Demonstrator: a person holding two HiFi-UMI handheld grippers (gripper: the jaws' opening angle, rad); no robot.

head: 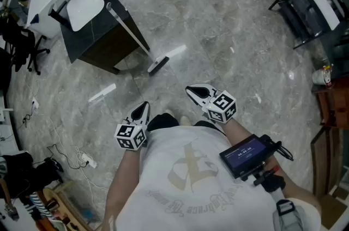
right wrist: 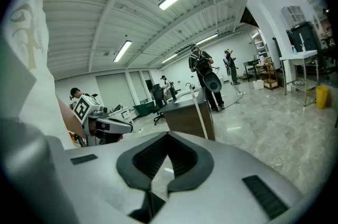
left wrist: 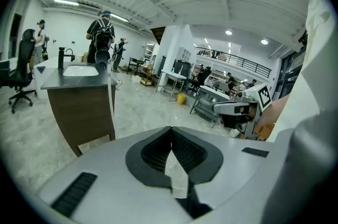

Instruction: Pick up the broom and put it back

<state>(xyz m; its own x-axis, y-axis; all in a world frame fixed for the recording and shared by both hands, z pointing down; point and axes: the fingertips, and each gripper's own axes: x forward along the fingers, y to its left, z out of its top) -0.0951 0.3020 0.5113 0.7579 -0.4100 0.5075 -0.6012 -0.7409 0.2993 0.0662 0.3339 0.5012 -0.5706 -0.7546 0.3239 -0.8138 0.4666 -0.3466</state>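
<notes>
Approach step: broom (head: 130,30) leans on table (head: 103,46), well apart from person. Left tongs (head: 143,110), right tongs (head: 192,91) both closed, empty. Next: step closer, open tongs, clasp handle.

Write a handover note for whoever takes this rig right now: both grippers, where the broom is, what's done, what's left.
Left gripper: shut, empty.
Right gripper: shut, empty.
Broom: on the floor ahead, head down, its handle leaning against the dark sink cabinet. Neither gripper touches it.
Done: cannot tell. The broom may not be picked up yet, or it may already be back.
Left: if it is untouched, walk up, grip the handle, lift it and put it back.
</notes>
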